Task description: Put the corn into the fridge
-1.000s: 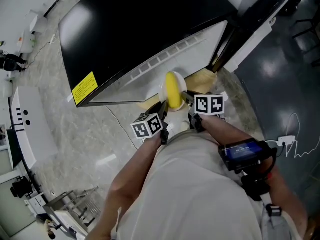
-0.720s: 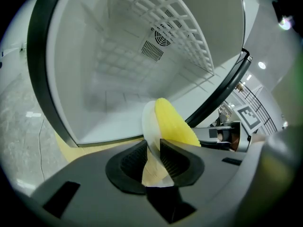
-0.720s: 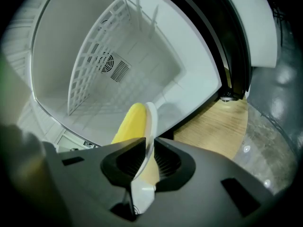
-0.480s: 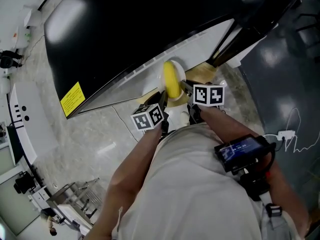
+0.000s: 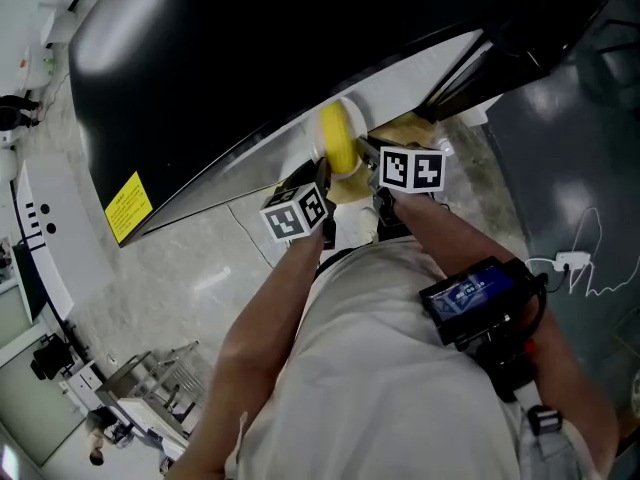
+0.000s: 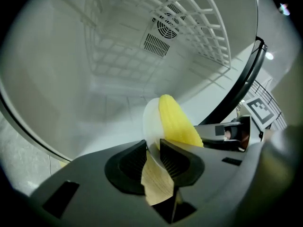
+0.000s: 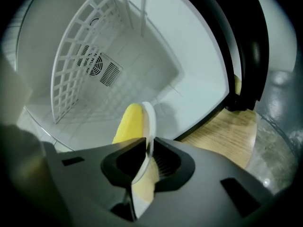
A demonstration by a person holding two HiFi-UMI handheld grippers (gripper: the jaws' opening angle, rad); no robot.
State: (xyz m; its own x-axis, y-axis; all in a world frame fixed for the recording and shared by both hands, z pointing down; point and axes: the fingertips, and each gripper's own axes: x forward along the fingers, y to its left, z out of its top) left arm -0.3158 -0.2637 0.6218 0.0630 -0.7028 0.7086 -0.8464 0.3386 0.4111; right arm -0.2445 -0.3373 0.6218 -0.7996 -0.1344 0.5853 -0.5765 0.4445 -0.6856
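The corn (image 6: 176, 122) lies on a white plate (image 6: 149, 119) at the open front of the fridge (image 6: 94, 79); my left gripper (image 6: 152, 151) pinches the plate's rim on one side; my right gripper (image 7: 147, 151) clamps the opposite rim; inside the fridge hangs a wire rack (image 7: 80, 56); a round fan vent (image 6: 166, 25) sits on its back wall.

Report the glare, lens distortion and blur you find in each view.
Head view: soft glare on the glossy black fridge door. Left gripper view: fisheye bows the white wire shelf, corners vignetted dark. Right gripper view: the right tongs pinching the white round plate blur up close.
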